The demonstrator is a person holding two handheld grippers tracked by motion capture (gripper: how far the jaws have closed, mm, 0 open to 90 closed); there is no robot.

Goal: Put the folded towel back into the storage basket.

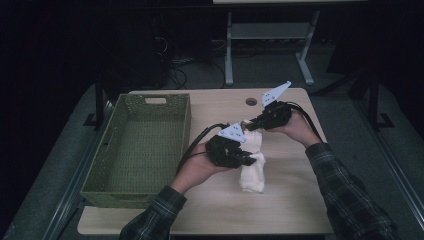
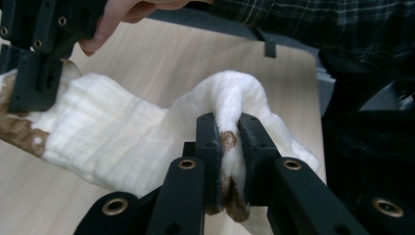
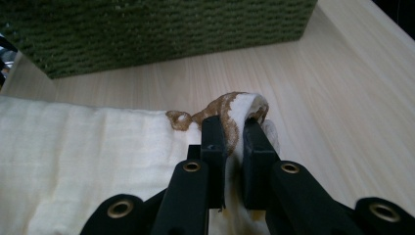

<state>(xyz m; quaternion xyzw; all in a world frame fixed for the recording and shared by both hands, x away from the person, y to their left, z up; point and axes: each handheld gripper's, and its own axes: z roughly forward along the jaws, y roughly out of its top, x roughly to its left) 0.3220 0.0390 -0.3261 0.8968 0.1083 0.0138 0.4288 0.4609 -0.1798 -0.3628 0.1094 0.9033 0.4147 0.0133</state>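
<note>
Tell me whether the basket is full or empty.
Empty: the high view shows the basket's bare woven floor; the cloth lies on the table, held by both claws.

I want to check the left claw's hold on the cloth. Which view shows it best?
The left gripper view: the left claw is pinching a raised fold of the white cloth, seen close up. The high view shows that claw small and dim on the cloth. The right gripper view shows the right claw gripping the cloth's brown-trimmed edge.

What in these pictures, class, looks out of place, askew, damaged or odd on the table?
Nothing is spilled or broken. The one untidy thing is the white cloth: it lies bunched between the two tongs, left and right, each pinching a fold of its brown-trimmed edge. The green basket sits square on the table, with nothing in it.
</note>
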